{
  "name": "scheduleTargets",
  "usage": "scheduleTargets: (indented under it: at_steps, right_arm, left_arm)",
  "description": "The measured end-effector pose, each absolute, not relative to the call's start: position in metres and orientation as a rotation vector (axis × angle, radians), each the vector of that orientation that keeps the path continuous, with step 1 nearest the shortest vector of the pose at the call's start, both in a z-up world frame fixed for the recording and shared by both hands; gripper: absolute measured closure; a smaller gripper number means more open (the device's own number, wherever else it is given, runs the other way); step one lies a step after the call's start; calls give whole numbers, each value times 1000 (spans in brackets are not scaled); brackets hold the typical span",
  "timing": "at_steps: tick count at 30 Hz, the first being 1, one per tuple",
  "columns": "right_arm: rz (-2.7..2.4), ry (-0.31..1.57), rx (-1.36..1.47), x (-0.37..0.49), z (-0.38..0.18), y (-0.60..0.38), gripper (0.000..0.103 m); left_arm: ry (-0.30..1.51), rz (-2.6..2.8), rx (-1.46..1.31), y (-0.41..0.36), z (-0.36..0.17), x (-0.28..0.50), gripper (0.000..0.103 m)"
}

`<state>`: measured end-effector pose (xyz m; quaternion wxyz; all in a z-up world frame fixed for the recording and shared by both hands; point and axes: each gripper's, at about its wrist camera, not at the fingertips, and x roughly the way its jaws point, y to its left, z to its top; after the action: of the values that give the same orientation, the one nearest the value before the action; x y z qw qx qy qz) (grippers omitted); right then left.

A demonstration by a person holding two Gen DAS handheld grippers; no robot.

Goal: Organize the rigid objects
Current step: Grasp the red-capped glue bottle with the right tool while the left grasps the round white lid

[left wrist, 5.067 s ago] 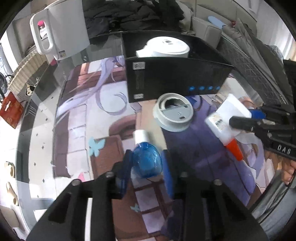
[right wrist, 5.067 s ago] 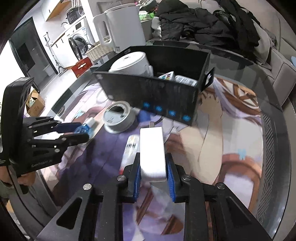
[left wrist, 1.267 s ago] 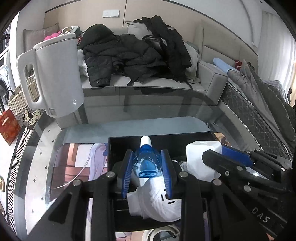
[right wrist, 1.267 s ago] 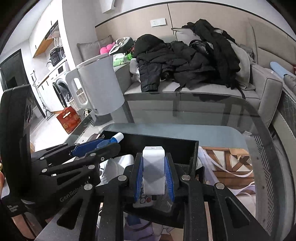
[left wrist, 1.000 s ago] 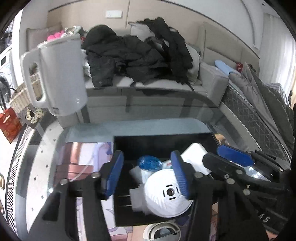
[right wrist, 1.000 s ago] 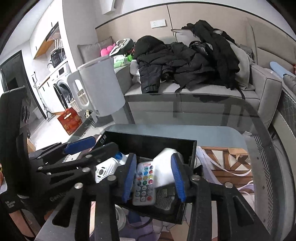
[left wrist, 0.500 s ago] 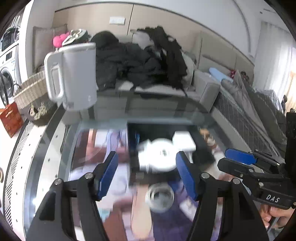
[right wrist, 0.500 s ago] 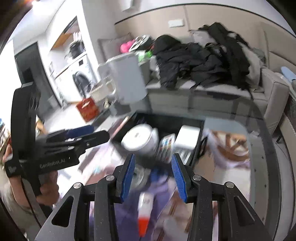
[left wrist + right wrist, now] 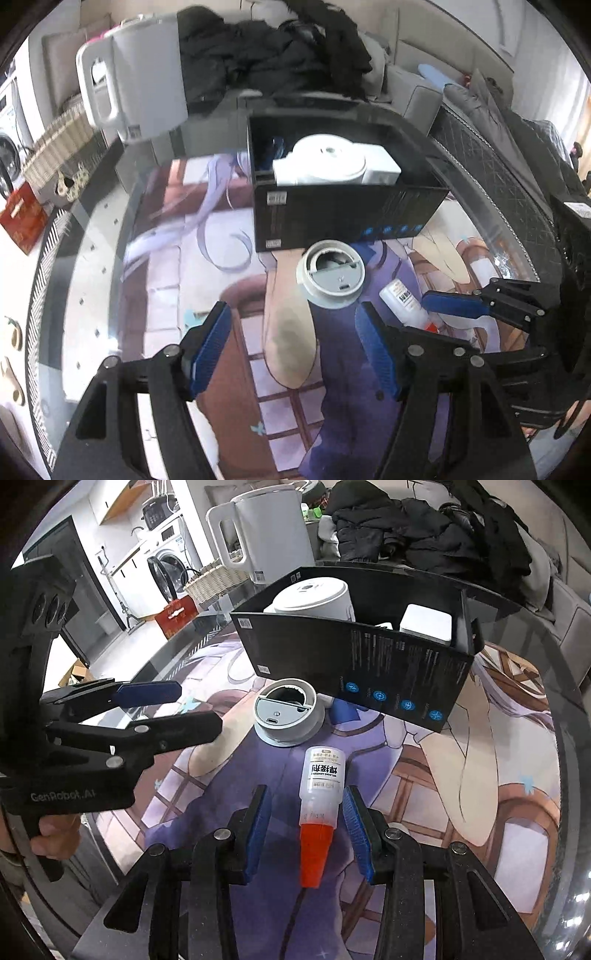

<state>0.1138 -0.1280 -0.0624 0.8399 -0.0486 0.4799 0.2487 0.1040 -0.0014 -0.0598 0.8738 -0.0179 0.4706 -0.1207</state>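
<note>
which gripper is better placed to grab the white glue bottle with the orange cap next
Right. The right gripper is open with the white glue bottle with the orange cap lying between its fingers, cap toward the camera. The left gripper is open over bare mat, off to the side.

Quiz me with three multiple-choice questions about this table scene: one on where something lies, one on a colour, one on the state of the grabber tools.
1. Where does the glue bottle lie?
A. inside the black box
B. on the mat, between the right gripper's fingers
C. on the sofa

2. What colour is the bottle's cap?
A. green
B. blue
C. orange-red

3. How are the two grippers?
A. both open and empty
B. both clamped on objects
C. only the left gripper holds something

Answers: 1 B, it lies in front of the black box; 2 C, the tapered cap is orange-red; 3 A, both pairs of fingers are apart, gripping nothing.
</note>
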Motion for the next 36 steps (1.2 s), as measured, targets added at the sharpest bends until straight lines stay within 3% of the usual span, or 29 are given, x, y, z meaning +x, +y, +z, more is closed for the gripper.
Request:
scheduleTargets:
  at_steps: [9,24,26,27,28,29,31,36]
  right_arm:
    - [487,1015,-162,119,-71,-135,79]
    - [435,1003,-135,128,-71,-172,80]
    - [438,1008,-140,129,-72,-170,73]
    - [441,1009,-140,129,-73,-168,69]
    - [440,1009,-140,129,-74,-167,60]
    - [433,1005,-136,130,-73,-167,48]
    - [429,994,-129,129,-71,-169,37]
    - [434,984,-149,126,-69,-162,26]
  left_arm:
    - [1011,-286,25,-27,-71,111,33]
    - [1013,-275,113,-63,-87,140,33]
    - [1012,-282,114,-64,-87,143,35]
    - [1013,-282,118,-64,-88,145,42]
    - [1017,-282,119,-64,-88,146,51]
    - [1014,-282,121,-63,-88,146,53]
    - [1018,-289,121,-62,-88,146,55]
    - [1029,-299,123,-57,-88,136,55]
